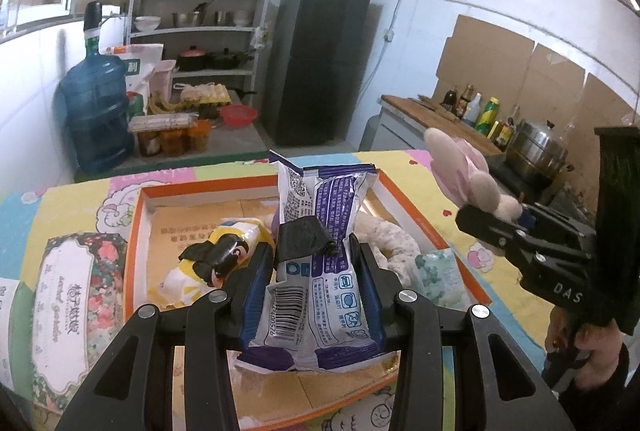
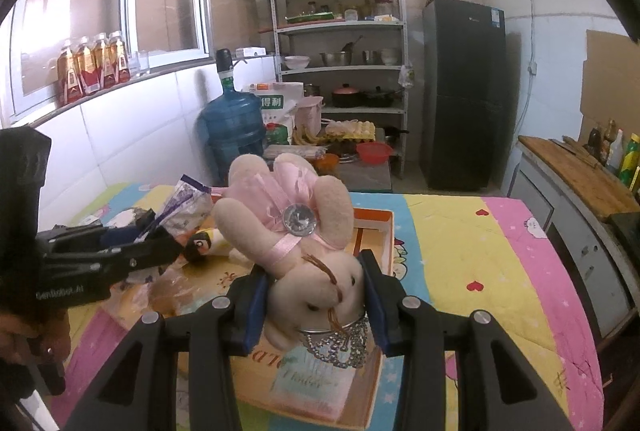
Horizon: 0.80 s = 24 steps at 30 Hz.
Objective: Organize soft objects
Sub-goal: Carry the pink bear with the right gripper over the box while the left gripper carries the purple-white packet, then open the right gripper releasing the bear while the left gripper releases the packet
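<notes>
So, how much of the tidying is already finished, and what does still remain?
Done: a yellow doll, a white fluffy item and a green packet already lie in the orange-rimmed box. In hand: the left gripper holds a purple-white pouch above the box; the right gripper clamps a pink plush rabbit above it. Left: both still need setting down; the floral tissue pack sits outside the box.

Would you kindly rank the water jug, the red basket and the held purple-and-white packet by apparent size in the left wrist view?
1. purple-and-white packet, though nearness inflates it
2. water jug
3. red basket
</notes>
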Each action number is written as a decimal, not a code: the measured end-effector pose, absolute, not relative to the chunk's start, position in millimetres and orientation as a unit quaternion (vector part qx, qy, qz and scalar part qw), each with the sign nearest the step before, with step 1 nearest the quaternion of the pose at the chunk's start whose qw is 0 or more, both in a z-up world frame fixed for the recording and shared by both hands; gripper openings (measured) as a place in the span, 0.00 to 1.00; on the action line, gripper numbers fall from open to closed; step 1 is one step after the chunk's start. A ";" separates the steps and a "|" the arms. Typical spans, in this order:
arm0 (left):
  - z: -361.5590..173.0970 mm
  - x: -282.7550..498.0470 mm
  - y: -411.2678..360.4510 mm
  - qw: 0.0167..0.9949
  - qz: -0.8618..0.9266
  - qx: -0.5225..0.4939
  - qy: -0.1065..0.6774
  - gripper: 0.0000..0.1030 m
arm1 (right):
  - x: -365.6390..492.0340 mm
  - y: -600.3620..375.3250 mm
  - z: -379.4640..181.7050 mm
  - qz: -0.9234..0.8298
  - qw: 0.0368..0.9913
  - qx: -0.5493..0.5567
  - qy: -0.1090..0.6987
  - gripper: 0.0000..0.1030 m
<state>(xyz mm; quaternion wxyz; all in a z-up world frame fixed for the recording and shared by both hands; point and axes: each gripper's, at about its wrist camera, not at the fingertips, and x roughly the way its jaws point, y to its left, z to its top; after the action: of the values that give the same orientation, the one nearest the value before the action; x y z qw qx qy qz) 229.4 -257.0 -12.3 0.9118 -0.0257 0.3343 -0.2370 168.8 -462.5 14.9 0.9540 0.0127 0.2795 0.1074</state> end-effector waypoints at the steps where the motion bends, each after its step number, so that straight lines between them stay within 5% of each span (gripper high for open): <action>1: -13.9 230.5 -258.5 0.911 -0.236 -0.024 0.337 0.42 | 172.0 -462.4 14.0 0.108 0.953 0.013 0.282 0.42; 24: -45.0 261.2 -270.6 0.900 -0.222 -0.018 0.374 0.42 | 240.1 -456.8 -23.8 0.092 0.934 0.012 0.346 0.42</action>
<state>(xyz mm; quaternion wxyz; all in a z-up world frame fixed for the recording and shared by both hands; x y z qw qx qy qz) 261.2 -270.6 -45.0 0.9003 -0.0183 0.3738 -0.2224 240.1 -456.8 -23.8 0.9337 0.0125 0.3456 0.0924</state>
